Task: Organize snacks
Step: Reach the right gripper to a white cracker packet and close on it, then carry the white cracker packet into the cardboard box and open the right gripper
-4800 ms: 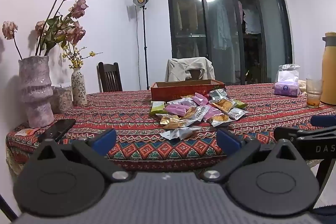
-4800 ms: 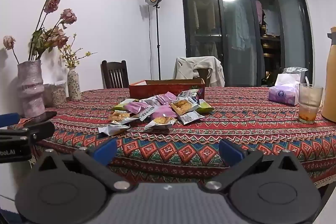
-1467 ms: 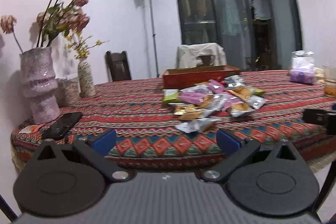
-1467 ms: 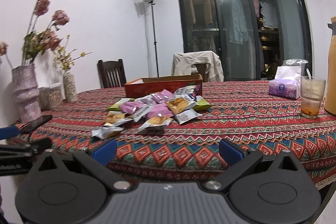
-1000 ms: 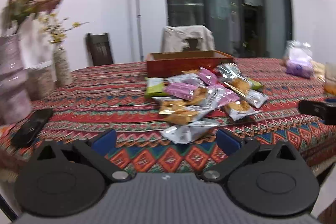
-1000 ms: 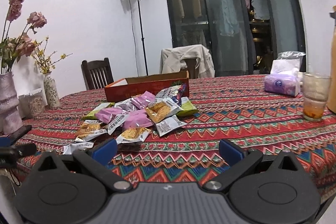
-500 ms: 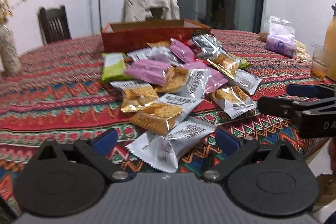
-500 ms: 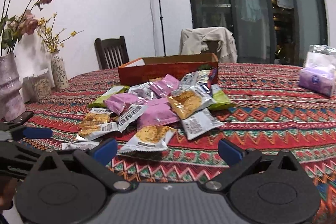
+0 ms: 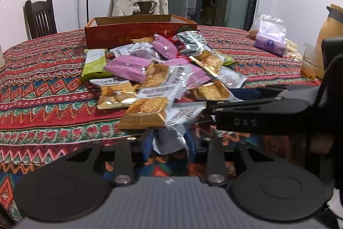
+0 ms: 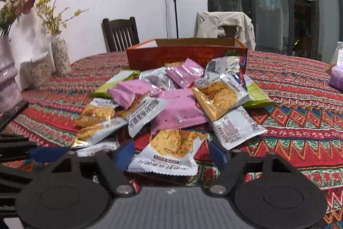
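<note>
In the left wrist view, the left gripper (image 9: 168,143) is clenched on the near end of a white packet (image 9: 171,138), which is squeezed narrow between the two blue pads at the front edge of the snack pile (image 9: 158,72). The pile lies on the patterned tablecloth (image 9: 42,100), and behind it stands the open red box (image 9: 137,32), touching the far packets. The right gripper (image 9: 225,100) comes in from the right side, with its fingers lying across the near right part of the pile. In the right wrist view, the right gripper (image 10: 171,153) is closing, and a cookie packet (image 10: 169,149) with a white lower edge lies between its blue pads; the pads seem not to press on it yet. This packet is the nearest one of the pile (image 10: 171,100), with a pink packet (image 10: 178,111) just behind it and the box (image 10: 186,56) farther back. The left gripper (image 10: 42,152) shows at the left edge, low beside the pile.
</note>
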{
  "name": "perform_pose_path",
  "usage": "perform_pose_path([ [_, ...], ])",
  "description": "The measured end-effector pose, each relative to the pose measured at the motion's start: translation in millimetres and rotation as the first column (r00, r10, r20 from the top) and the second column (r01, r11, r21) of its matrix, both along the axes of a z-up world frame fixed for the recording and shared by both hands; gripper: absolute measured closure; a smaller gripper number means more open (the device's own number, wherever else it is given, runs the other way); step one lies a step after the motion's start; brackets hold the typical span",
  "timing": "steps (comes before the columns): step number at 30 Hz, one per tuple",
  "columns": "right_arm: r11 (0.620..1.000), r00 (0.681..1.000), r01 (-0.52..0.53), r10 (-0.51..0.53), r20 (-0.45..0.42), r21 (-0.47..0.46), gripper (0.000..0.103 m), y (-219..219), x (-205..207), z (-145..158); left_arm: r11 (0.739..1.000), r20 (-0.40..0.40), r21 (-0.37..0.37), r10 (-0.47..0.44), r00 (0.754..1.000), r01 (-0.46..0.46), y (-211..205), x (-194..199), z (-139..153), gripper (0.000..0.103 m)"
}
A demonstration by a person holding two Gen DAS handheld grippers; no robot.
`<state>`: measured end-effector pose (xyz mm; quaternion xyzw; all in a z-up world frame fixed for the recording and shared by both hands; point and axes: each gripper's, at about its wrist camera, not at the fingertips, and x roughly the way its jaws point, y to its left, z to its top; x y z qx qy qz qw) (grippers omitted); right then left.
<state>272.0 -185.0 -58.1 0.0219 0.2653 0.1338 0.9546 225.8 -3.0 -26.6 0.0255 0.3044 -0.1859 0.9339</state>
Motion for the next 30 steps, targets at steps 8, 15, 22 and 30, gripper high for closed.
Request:
perform_pose_path([
  [8, 0.998, 0.998, 0.066, -0.066, 0.005, 0.008, 0.046, -34, -16, -3, 0.996, -0.047, -0.064, -0.065, 0.997, 0.062, -23, -14, 5, 0.076],
  [15, 0.996, 0.997, 0.07, -0.071, 0.018, 0.052, 0.051, -59, -35, -2, 0.996, -0.031, -0.088, -0.039, 0.999, 0.036, -29, -21, 16, 0.076],
  [22, 0.999, 0.998, 0.03, -0.032, 0.047, 0.036, 0.071, -59, -39, 6, 0.991, 0.016, -0.12, 0.054, 0.998, -0.052, -12, -12, 38, 0.076],
  [30, 0.994, 0.998, 0.058, -0.06, 0.013, 0.094, 0.038, -58, -30, 3, 0.987, 0.03, -0.13, 0.094, 0.995, -0.09, 3, 2, 44, 0.076],
])
